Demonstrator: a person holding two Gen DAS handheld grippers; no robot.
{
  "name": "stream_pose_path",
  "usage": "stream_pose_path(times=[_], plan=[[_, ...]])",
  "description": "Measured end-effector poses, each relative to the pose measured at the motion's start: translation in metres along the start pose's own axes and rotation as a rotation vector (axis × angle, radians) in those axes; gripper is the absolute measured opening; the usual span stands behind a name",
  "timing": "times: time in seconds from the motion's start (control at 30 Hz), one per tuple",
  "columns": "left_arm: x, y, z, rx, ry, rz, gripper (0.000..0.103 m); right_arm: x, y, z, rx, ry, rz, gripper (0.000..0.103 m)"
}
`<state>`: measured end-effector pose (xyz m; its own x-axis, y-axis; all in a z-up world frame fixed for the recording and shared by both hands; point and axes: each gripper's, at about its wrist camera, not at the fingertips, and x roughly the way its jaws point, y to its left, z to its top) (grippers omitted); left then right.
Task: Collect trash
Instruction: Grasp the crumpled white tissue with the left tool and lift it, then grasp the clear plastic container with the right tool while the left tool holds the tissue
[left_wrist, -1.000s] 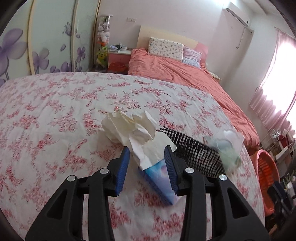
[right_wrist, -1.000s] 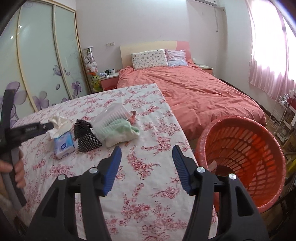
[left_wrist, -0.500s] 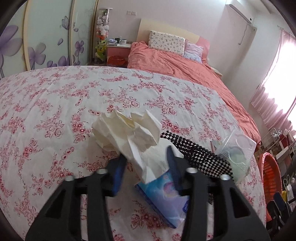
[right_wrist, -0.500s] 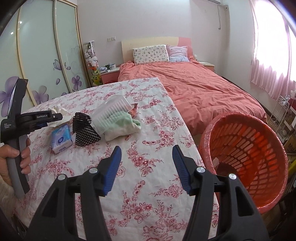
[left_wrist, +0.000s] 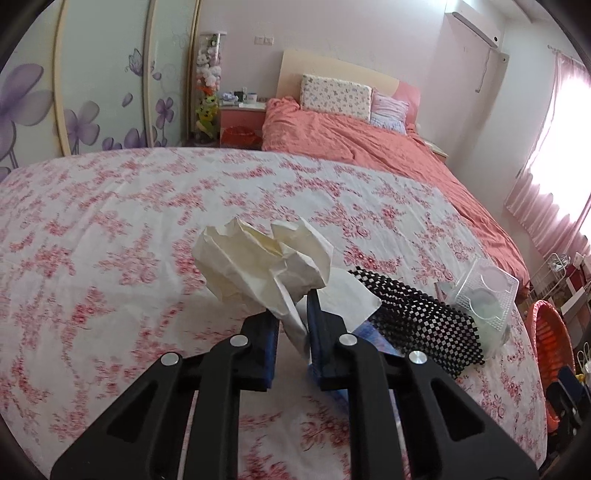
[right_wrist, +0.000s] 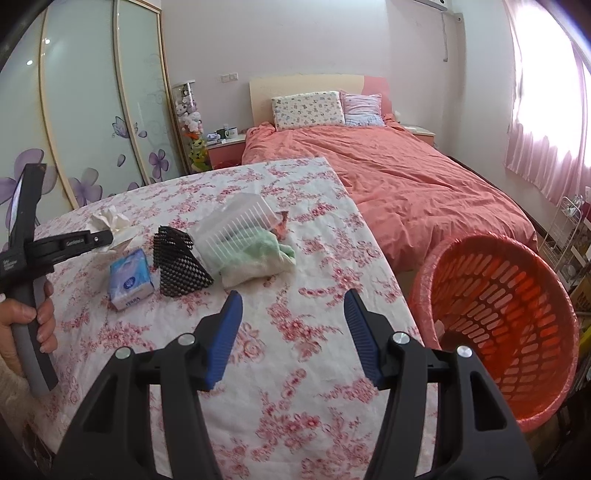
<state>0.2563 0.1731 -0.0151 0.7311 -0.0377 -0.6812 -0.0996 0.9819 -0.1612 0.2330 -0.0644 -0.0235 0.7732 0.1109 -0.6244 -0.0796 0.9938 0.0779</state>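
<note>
My left gripper (left_wrist: 293, 314) is shut on a crumpled white tissue (left_wrist: 258, 262) and holds it just above the floral table. The tissue also shows in the right wrist view (right_wrist: 109, 219), at the tip of the left gripper (right_wrist: 107, 236). Below it lies a blue tissue pack (right_wrist: 131, 278), partly hidden in the left wrist view (left_wrist: 373, 334). My right gripper (right_wrist: 293, 314) is open and empty over the table's near edge. The orange trash basket (right_wrist: 498, 314) stands on the floor to its right.
A black mesh piece (right_wrist: 177, 264), a clear plastic container (right_wrist: 236, 225) and a green-white cloth (right_wrist: 258, 256) lie mid-table. The floral tablecloth (right_wrist: 295, 387) covers the table. A bed with an orange cover (right_wrist: 406, 177) is behind. A wire rack (right_wrist: 569, 236) stands far right.
My left gripper has closed on the white tissue and lifted it off the blue pack. My right gripper has stayed open and moved little.
</note>
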Motion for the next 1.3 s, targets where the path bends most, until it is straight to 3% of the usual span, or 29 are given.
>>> stream_pose_path(times=[0.33,0.67,0.87,1.03,1.1,1.17,1.2,1.23,1.3], plan=[[-0.022,0.028,-0.001,-0.008,-0.033,0.026,0.014,0.03,0.036,0.029,0.011,0.0,0.057,0.06],[-0.027,0.044,-0.003,-0.016,-0.043,0.004,0.014,0.076,0.054,0.054,0.065,0.032,0.009,0.064],[-0.026,0.047,-0.005,-0.019,-0.038,-0.01,0.014,0.094,0.067,0.053,0.014,0.048,-0.021,0.064],[-0.024,0.049,-0.005,-0.024,-0.037,-0.014,0.014,0.103,0.057,0.066,0.034,0.026,-0.03,0.041],[-0.022,0.049,-0.005,-0.024,-0.034,-0.016,0.014,0.105,0.05,0.073,0.059,0.032,-0.033,0.041],[-0.022,0.049,-0.006,-0.022,-0.034,-0.02,0.014,0.102,0.047,0.074,0.068,0.035,-0.029,0.042],[-0.022,0.049,-0.006,-0.021,-0.034,-0.022,0.014,0.099,0.047,0.073,0.068,0.028,-0.034,0.05],[-0.022,0.048,-0.007,-0.02,-0.034,-0.024,0.014,0.096,0.047,0.071,0.068,0.019,-0.039,0.065],[-0.022,0.048,-0.007,-0.018,-0.034,-0.028,0.014,0.089,0.049,0.067,0.068,-0.004,-0.044,0.073]])
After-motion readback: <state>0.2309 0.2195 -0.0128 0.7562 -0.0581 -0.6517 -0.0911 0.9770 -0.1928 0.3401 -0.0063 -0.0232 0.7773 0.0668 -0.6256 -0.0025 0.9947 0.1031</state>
